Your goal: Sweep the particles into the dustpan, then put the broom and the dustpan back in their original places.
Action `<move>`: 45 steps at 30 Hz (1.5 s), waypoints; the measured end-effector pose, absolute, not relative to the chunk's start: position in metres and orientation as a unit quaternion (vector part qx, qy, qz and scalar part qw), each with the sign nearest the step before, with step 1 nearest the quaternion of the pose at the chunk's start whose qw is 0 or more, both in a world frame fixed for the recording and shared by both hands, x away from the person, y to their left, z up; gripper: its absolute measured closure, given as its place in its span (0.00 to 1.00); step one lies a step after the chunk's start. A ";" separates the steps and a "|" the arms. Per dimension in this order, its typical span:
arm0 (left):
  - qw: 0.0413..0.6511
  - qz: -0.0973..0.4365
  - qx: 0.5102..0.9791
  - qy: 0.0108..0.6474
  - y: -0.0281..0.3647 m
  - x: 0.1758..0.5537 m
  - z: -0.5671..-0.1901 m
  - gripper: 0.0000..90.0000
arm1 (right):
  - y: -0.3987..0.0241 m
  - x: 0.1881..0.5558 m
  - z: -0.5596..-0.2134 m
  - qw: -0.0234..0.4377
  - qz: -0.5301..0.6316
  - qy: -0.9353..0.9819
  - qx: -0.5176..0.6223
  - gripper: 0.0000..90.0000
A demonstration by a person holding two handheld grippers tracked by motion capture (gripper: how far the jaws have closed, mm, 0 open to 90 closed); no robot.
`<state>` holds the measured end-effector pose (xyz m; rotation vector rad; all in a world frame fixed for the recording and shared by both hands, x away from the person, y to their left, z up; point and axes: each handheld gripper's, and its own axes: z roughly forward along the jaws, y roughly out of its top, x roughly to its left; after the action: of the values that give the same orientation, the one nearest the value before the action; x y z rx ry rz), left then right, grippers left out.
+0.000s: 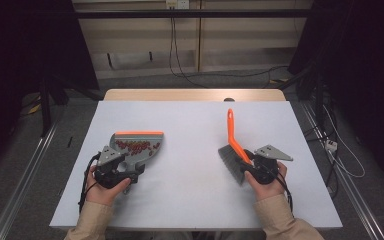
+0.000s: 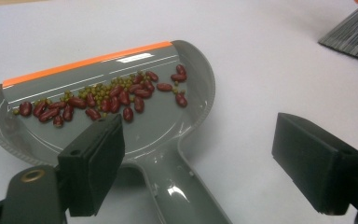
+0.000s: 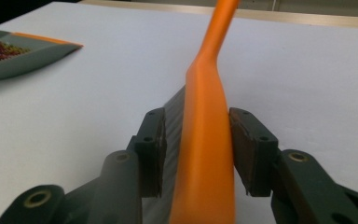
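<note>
Surface: a white surface (image 1: 195,165) carried a dustpan at 9 o'clock and a hand brush at 3 o'clock, the two well apart.
Dustpan: the grey dustpan (image 2: 168,116) lay flat with its orange lip (image 2: 88,63) toward 12 o'clock and its handle toward 6 o'clock.
Beans: red beans (image 2: 121,98) mixed with small green ones sat in a loose band inside the pan, just behind the lip.
Left tool: the left tool (image 2: 198,163) was at the dustpan's handle with its jaws spread wide; the handle passed between them, nearer one pad, and neither pad pressed on it.
Hand brush: the hand brush (image 1: 234,150) rested on the surface, its orange handle (image 3: 207,154) pointing toward 12 o'clock and its grey bristles (image 1: 230,161) toward 7 o'clock.
Right tool: the right tool (image 3: 198,151) sat around the orange handle; its jaws stood slightly parted, a slim gap showing on one side, so the pads flanked the handle without pinching it.
Hands: a sleeved hand held each tool from 6 o'clock.
</note>
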<state>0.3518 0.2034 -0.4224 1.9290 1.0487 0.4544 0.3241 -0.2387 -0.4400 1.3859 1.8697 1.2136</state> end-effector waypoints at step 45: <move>0.465 0.188 0.768 0.400 0.210 0.352 -0.420 0.10 | -0.279 0.318 -0.456 0.237 0.387 0.752 0.478 0.72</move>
<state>0.3518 0.2104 -0.4201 1.8856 0.9814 0.4614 0.3180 -0.2788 -0.4559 1.3092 2.0622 1.0604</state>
